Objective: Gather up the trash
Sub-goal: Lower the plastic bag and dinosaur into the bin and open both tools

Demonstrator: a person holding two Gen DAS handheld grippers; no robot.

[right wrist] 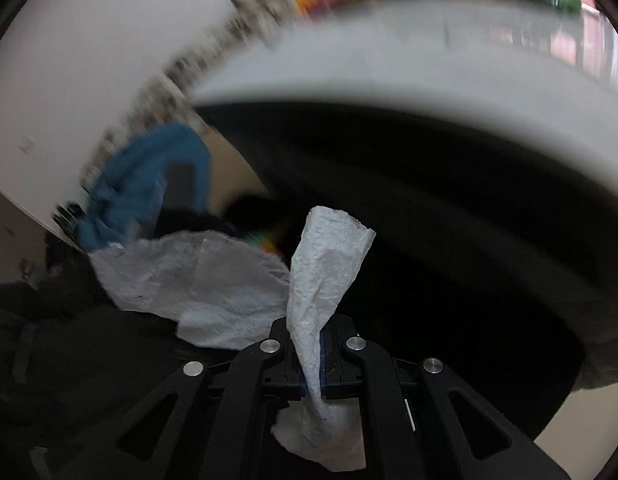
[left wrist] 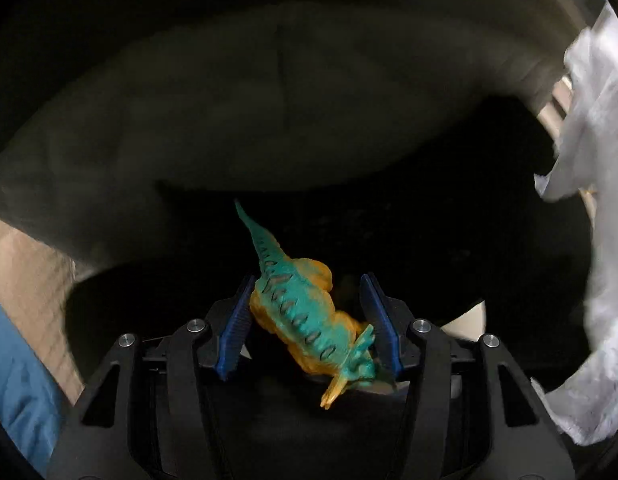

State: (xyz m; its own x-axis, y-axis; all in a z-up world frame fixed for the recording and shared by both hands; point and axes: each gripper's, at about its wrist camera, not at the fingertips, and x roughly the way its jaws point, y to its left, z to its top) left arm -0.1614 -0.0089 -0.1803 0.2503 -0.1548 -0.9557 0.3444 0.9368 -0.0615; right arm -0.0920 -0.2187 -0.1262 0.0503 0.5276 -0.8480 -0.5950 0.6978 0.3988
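A teal-and-orange toy dinosaur [left wrist: 305,312] lies aslant between blue pads, tail pointing away over a dark bin [left wrist: 229,120]. A crumpled white paper towel [right wrist: 321,280] stands pinched at its waist, ends flaring above and below.

Pale, dark-hollowed bin [left wrist: 269,120] on beige floor [left wrist: 25,272]; interior contents too dark to tell.

The left claw [left wrist: 311,320] points steeply down, its blue pads [left wrist: 233,332] half spread and pressed on either side of a toy dinosaur [left wrist: 305,312]. The right claw [right wrist: 315,344] also tilts down, its jaws nearly closed and pinching a white paper towel [right wrist: 321,276]. A blue sleeve [right wrist: 149,184] shows beyond it, blurred.
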